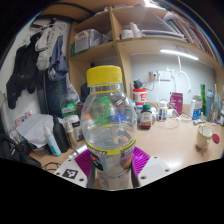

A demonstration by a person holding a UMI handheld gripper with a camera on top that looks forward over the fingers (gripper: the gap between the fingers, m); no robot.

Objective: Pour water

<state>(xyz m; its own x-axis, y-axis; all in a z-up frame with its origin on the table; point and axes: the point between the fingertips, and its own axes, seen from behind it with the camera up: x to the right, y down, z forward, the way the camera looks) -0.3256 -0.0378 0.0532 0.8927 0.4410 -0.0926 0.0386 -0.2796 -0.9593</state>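
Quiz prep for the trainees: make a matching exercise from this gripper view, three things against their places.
Things:
1. bottle
2. shelves
3. hanging clothes

Places:
A. high on the wall behind the desk
B. between the fingers, cap on
C. beside the shelves, off to one side of the bottle

Pairs: 1-B, 2-A, 3-C
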